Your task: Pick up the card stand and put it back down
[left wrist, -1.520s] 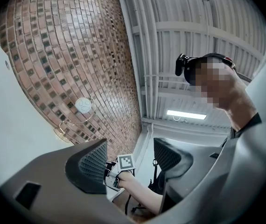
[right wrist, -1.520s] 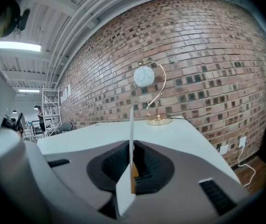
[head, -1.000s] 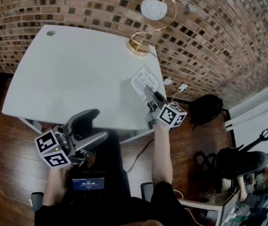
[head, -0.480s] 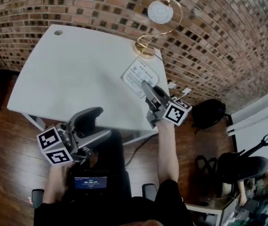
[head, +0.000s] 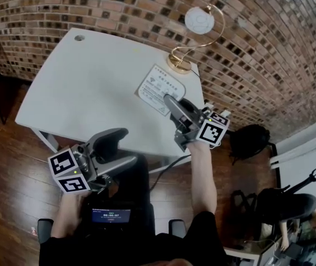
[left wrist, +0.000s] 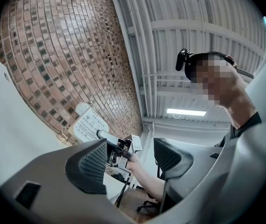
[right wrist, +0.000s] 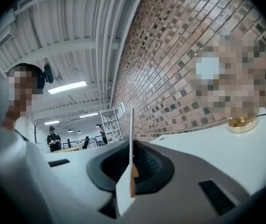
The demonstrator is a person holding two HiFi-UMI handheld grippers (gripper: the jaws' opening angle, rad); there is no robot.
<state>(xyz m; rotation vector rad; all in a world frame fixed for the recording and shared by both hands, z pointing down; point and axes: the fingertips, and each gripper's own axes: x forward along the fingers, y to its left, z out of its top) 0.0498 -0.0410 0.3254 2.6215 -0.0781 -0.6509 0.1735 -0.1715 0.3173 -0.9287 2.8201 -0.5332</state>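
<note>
Holding item one, the card stand (head: 157,87), my right tongs (head: 168,100) are clamped tight on its near edge.

- Card stand: a thin white rectangular sheet with rounded corners. It has a fine border line, a fan-shaped signal symbol at the top and rows of small print that I cannot read. In the right gripper view it shows edge-on (right wrist: 131,139), a sliver of white with a small tan piece low down between the pads. In the left gripper view its printed face (left wrist: 88,125) is turned towards me.
- Location: over the far right part of the white counter (head: 91,87), just beside the gold base of a lamp (head: 181,65). I cannot tell whether it touches the counter.
- Left tongs (head: 126,146): held off the counter's near edge, above the wooden floor (head: 14,193). They stand wide apart with nothing between them (left wrist: 130,160).
- Backdrop: a brick wall (head: 258,49).
</note>
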